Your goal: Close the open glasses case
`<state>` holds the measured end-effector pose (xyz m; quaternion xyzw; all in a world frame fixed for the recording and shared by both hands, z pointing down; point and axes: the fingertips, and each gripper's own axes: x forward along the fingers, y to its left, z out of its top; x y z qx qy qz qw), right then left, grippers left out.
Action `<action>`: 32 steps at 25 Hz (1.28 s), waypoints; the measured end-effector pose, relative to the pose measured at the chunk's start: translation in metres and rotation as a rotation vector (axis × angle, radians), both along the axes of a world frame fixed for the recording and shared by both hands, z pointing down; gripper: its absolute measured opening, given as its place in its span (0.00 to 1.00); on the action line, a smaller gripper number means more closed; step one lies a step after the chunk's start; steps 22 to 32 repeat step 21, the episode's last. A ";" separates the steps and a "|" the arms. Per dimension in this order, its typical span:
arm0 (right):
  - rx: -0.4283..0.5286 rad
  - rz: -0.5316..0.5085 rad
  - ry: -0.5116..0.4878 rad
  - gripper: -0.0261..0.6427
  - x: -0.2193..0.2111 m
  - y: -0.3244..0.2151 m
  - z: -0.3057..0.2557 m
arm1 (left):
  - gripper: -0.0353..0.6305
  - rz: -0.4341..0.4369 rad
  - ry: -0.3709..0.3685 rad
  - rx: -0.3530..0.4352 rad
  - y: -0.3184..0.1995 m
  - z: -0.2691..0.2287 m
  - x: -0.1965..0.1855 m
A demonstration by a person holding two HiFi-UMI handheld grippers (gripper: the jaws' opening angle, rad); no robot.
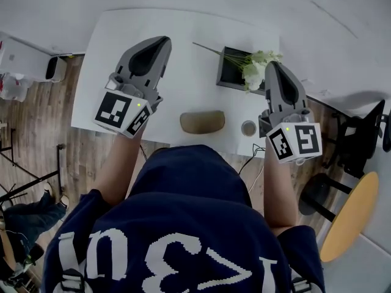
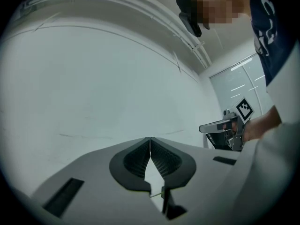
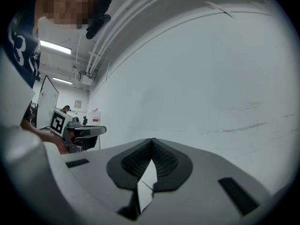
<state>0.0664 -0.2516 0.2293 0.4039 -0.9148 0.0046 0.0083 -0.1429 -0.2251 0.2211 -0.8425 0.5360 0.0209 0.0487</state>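
Glasses case (image 1: 202, 121) lies closed on table (image 1: 116, 35); left gripper (image 2: 150, 139) and right gripper (image 3: 152, 140) closed, empty

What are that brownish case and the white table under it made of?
Case: probably leather or leatherette over a hard shell. Its tan surface looks matt and its edges are rounded, though it is too small in the head view to be sure. Table: likely laminate or painted board, since it is plain white, flat and smooth, with no grain.
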 end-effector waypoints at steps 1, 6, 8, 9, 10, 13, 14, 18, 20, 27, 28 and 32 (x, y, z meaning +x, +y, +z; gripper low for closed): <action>0.004 -0.001 -0.002 0.07 0.000 0.000 -0.003 | 0.08 -0.005 0.000 0.008 0.000 -0.003 -0.001; 0.015 -0.003 -0.003 0.07 -0.003 0.002 -0.010 | 0.08 -0.023 0.006 0.034 0.002 -0.012 -0.005; 0.019 -0.003 -0.001 0.07 -0.004 0.002 -0.012 | 0.08 -0.026 0.008 0.038 0.002 -0.013 -0.005; 0.020 -0.003 0.000 0.07 -0.004 0.002 -0.012 | 0.08 -0.027 0.009 0.038 0.002 -0.013 -0.005; 0.020 -0.002 0.000 0.07 -0.004 0.002 -0.012 | 0.08 -0.026 0.010 0.038 0.002 -0.013 -0.005; 0.020 0.001 0.001 0.07 -0.004 0.002 -0.012 | 0.08 -0.022 0.009 0.038 0.003 -0.013 -0.004; 0.019 0.001 0.001 0.07 -0.004 0.003 -0.011 | 0.08 -0.021 0.008 0.038 0.003 -0.013 -0.004; 0.015 0.002 0.001 0.07 -0.006 0.006 -0.010 | 0.08 -0.021 0.008 0.039 0.006 -0.013 -0.004; 0.009 0.002 0.001 0.07 -0.007 0.008 -0.009 | 0.08 -0.021 0.008 0.038 0.007 -0.014 -0.005; 0.005 0.002 0.001 0.07 -0.007 0.009 -0.009 | 0.08 -0.021 0.008 0.038 0.008 -0.014 -0.006; 0.005 0.002 0.001 0.07 -0.007 0.009 -0.009 | 0.08 -0.021 0.008 0.038 0.008 -0.014 -0.006; 0.005 0.002 0.001 0.07 -0.007 0.009 -0.009 | 0.08 -0.021 0.008 0.038 0.008 -0.014 -0.006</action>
